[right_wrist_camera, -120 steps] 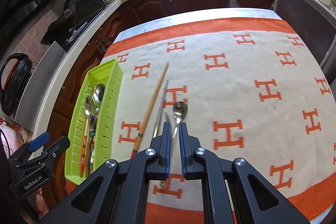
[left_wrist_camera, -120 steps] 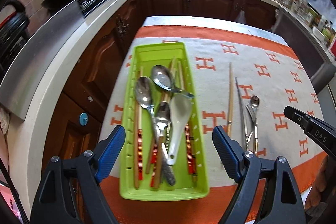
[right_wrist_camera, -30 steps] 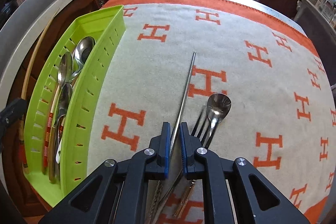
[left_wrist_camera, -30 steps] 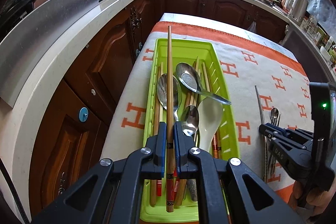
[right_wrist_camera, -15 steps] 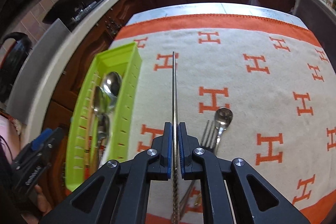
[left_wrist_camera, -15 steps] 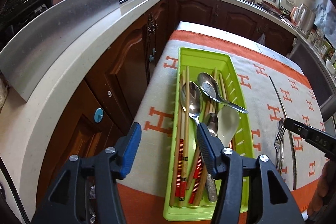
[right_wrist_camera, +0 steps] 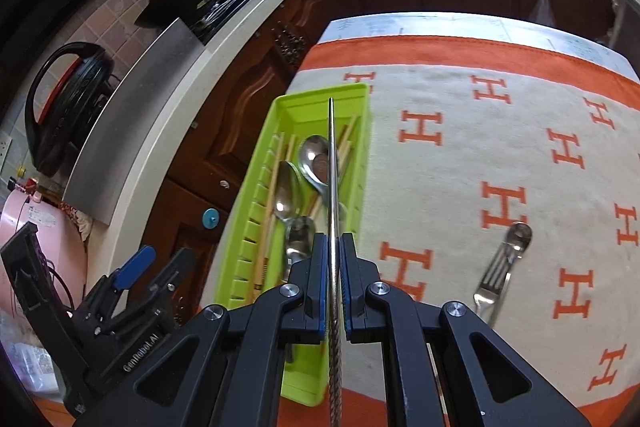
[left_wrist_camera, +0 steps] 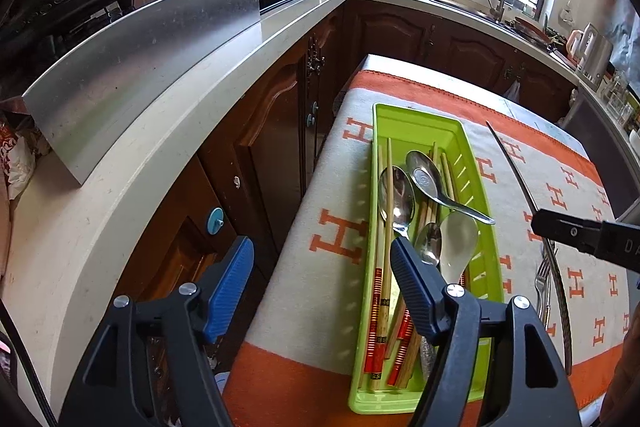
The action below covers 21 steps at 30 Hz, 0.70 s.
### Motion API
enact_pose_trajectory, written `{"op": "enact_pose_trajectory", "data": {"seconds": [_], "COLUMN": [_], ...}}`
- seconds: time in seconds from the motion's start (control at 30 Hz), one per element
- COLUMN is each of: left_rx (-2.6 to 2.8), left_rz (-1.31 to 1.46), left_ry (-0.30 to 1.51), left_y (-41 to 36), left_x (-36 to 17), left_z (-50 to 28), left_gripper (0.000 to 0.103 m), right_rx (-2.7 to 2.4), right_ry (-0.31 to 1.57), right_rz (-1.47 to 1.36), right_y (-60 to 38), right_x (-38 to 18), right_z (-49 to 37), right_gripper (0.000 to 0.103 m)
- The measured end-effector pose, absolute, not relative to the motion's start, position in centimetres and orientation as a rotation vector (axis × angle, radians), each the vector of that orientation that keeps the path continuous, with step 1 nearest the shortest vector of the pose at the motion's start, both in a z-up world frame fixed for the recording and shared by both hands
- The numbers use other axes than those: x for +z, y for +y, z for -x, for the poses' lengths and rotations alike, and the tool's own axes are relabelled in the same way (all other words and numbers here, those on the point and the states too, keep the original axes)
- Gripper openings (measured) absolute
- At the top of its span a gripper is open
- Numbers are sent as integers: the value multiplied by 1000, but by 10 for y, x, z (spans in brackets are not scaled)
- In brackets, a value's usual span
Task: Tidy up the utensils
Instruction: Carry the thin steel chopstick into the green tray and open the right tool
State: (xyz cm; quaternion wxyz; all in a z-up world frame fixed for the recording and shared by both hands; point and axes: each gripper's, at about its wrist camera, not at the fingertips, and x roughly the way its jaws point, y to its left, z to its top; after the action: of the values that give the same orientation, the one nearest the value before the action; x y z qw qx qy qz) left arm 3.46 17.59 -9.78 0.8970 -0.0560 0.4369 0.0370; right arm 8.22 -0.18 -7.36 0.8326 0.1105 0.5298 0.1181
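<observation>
A lime-green slotted plastic utensil tray (left_wrist_camera: 472, 163) sits along the left edge of a bench covered by a cream cloth with orange H motifs and an orange border (right_wrist_camera: 460, 155). Inside the tray lie wooden chopsticks with red-banded ends (left_wrist_camera: 385, 227), three stainless steel spoons (left_wrist_camera: 396, 193) overlapping one another, and a white ceramic soup spoon (left_wrist_camera: 458, 241); one steel spoon's handle rests across the tray's right rim.

The right gripper (right_wrist_camera: 331, 275) is clamped narrow on a slim metal chopstick with a twisted handle end (right_wrist_camera: 331, 163), held in the air above the tray and pointing along its length.

The left gripper (left_wrist_camera: 320, 285) stands wide apart, holding nothing, hovering over the tray's near left corner and the bench edge.

On the cloth to the right of the tray, a steel fork (right_wrist_camera: 494, 273) and a small steel spoon (right_wrist_camera: 518, 235) lie together, touching, well apart from the tray.
</observation>
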Motion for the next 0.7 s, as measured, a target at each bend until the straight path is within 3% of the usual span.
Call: {"op": "enact_pose_trajectory", "data": {"seconds": [0.4,0.57,0.7], "left_rx": [99,103,101], "left_rz": [153,170,172], "left_ry": [920,927,935], "left_y": [199,205,205], "left_x": [-104,-107,-109], "left_z": [-31,-31,-30], "left_gripper": [71,72,72], "right_rx": [294,285,277], "right_ry": [1112,1124,1118], "right_rz": [-228,-249,-249], "right_y": [49,48,45], "right_x": [-64,-72,-73], "right_z": [-106,-112,-111], "right_gripper": [7,15,16]}}
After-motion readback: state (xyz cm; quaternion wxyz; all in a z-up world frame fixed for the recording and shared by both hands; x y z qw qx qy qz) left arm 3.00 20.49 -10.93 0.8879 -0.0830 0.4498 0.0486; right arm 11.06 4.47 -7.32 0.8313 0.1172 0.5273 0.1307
